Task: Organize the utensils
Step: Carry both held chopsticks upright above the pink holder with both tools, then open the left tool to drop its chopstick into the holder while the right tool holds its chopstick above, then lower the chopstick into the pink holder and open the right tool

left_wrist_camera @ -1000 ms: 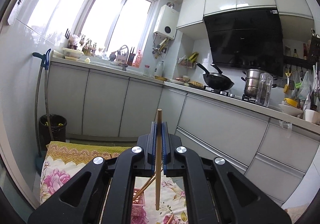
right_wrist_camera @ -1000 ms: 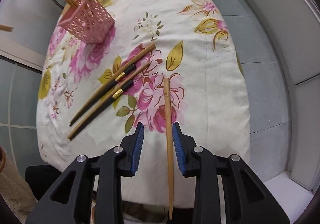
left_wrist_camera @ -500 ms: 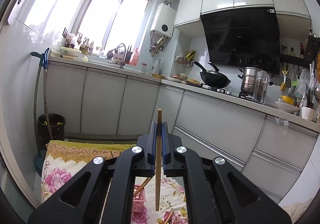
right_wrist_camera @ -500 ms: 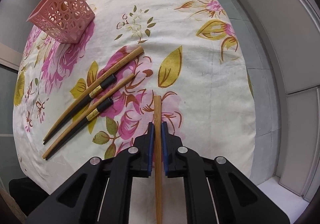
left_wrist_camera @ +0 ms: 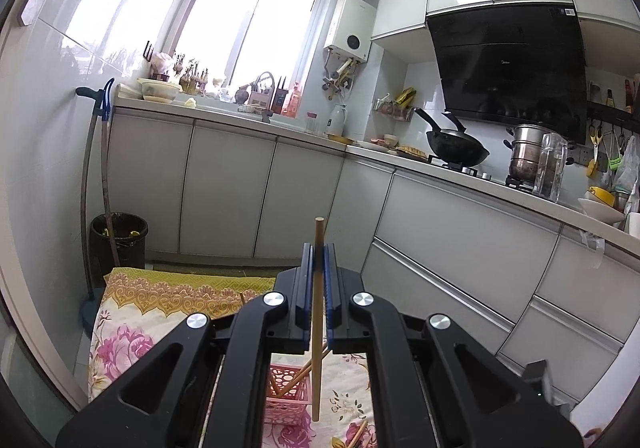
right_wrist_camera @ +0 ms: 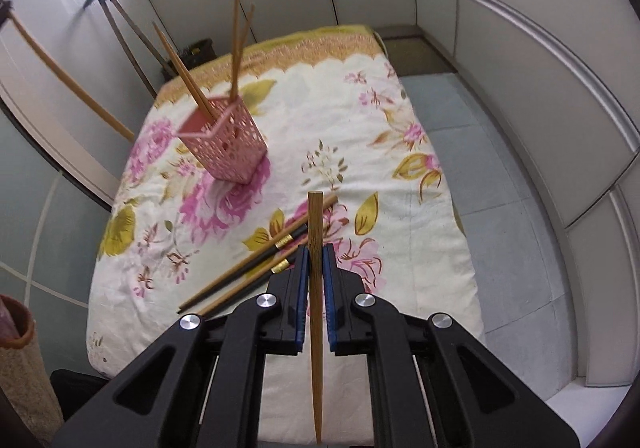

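Observation:
My left gripper (left_wrist_camera: 318,248) is shut on a plain wooden chopstick (left_wrist_camera: 317,312), held upright above the pink lattice holder (left_wrist_camera: 289,394), which has chopsticks in it. My right gripper (right_wrist_camera: 316,248) is shut on a brown wooden chopstick (right_wrist_camera: 315,224) and holds it lifted above the floral cloth (right_wrist_camera: 360,128). Two black-tipped chopsticks (right_wrist_camera: 256,262) lie on the cloth just left of the right gripper. The pink holder (right_wrist_camera: 222,144) stands further back with several chopsticks (right_wrist_camera: 236,48) in it. The left chopstick shows at the far left of the right wrist view (right_wrist_camera: 72,84).
Grey kitchen cabinets (left_wrist_camera: 460,240) run along the back and right. A wok (left_wrist_camera: 456,146) and a steel pot (left_wrist_camera: 528,156) sit on the counter. A black bin (left_wrist_camera: 118,236) stands beyond the table's far left corner. The cloth drops off at the table's right edge (right_wrist_camera: 460,216).
My right gripper closed on the brown chopstick and lifted it off the cloth, tilting up toward the holder. My left gripper stays shut on its chopstick and has lowered slightly.

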### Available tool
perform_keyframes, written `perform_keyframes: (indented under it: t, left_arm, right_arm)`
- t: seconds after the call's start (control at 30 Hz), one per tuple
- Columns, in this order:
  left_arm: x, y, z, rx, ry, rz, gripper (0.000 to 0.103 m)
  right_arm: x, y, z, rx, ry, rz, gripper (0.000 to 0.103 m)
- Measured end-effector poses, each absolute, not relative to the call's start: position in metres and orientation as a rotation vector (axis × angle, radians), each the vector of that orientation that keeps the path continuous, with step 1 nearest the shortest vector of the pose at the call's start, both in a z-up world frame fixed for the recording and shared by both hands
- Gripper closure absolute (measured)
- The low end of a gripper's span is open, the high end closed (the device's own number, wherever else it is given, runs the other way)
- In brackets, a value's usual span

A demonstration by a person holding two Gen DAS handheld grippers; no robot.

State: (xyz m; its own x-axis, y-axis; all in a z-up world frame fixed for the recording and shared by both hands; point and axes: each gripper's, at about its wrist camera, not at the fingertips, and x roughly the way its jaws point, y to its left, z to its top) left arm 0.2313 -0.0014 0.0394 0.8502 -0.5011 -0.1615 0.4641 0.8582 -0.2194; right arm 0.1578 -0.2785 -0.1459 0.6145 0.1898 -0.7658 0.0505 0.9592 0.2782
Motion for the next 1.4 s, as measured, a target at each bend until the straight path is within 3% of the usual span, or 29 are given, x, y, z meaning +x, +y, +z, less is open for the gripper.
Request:
perform_keyframes:
  t: [0.43, 0.9, 1.0, 1.07, 1.4]
  left_arm:
    - [0.271, -0.017, 0.026, -0.155, 0.243, -0.425, 0.099]
    - [0.316, -0.039, -0.014, -0.090, 0.326, -0.355, 0.098]
    - [0.321, -0.039, -0.026, -0.084, 0.369, -0.362, 0.088]
    - [0.315, -0.035, -0.025, -0.087, 0.357, -0.362, 0.073]
    - [0.238, 0.040, 0.012, -0.276, 0.225, -0.311, 0.060]
  right_arm:
    - [0.120, -0.283, -0.029, 0.284, 0.611, 0.125, 0.095]
    - [0.153, -0.266, 0.002, 0.278, 0.527, 0.157, 0.095]
    - [0.164, -0.259, 0.006, 0.282, 0.513, 0.162, 0.095]
    - [0.172, -0.255, 0.009, 0.277, 0.501, 0.158, 0.095]
    - [0.227, -0.229, 0.011, 0.290, 0.433, 0.161, 0.095]
